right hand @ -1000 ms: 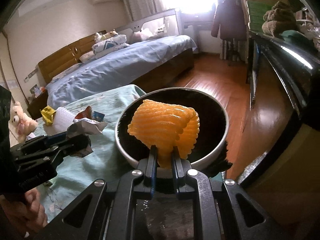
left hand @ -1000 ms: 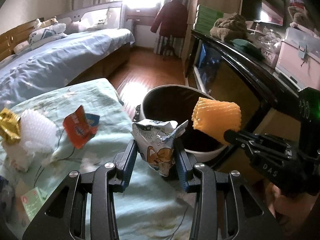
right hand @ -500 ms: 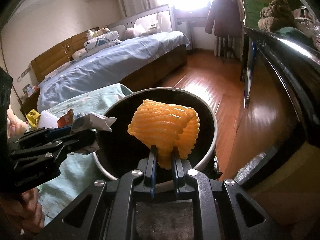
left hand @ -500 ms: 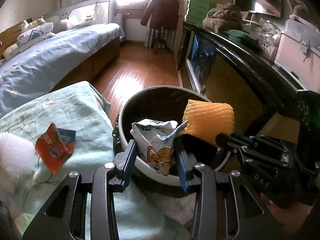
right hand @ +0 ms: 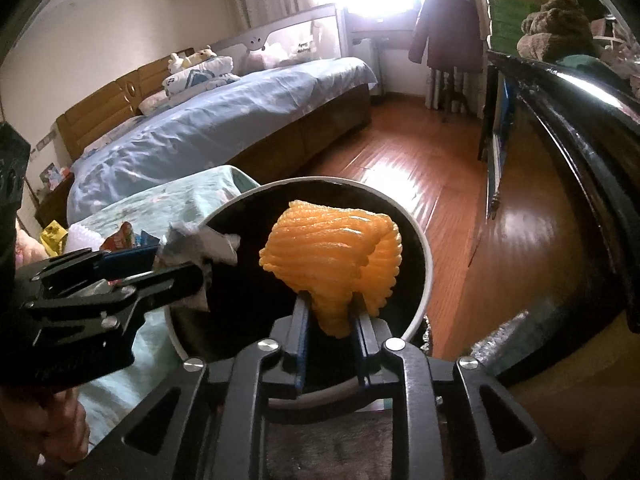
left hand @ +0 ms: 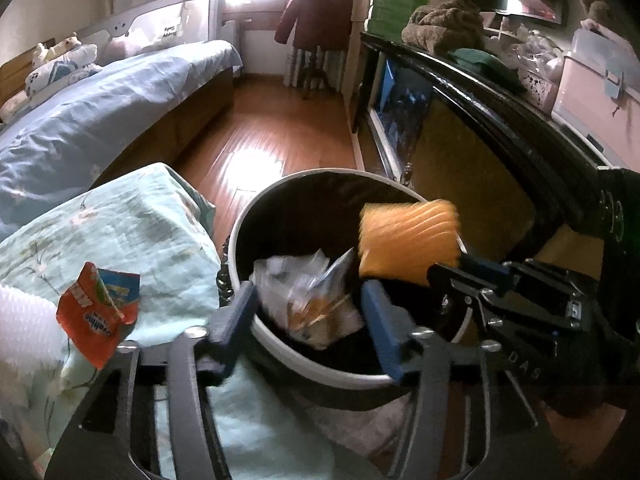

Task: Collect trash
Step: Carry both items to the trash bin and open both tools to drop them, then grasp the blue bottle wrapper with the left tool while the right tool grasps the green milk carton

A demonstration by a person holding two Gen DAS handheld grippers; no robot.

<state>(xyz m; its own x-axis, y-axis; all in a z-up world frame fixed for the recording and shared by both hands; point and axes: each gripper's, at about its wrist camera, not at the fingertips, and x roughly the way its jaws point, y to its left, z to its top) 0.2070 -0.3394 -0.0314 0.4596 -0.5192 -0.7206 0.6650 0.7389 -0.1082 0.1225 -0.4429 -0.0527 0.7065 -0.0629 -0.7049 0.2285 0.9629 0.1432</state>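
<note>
A round bin (left hand: 320,173) with a white rim and black liner stands beside the cloth-covered surface. My left gripper (left hand: 308,320) hangs over its near edge, jaws opening. A crumpled white snack wrapper (left hand: 308,300) is blurred and loose between the fingers, clear of both pads. My right gripper (right hand: 331,322) is over the bin (right hand: 427,272) too, jaws opening. An orange foam net (right hand: 332,256) still stands between its fingers, with a dark gap at the left pad. The right wrist view also shows the left gripper (right hand: 176,268) and the wrapper (right hand: 208,244).
On the pale green cloth (left hand: 120,220) lie a red snack wrapper (left hand: 100,312) and a white foam net (left hand: 20,320); a yellow wrapper (right hand: 52,234) lies further back. A black cabinet (left hand: 500,112) runs along the right. A blue-covered bed (right hand: 208,132) and wooden floor (right hand: 400,168) lie beyond.
Both grippers moved further over the bin. The left jaws spread wide and the white wrapper came loose between them. The right jaws parted slightly around the orange foam net.
</note>
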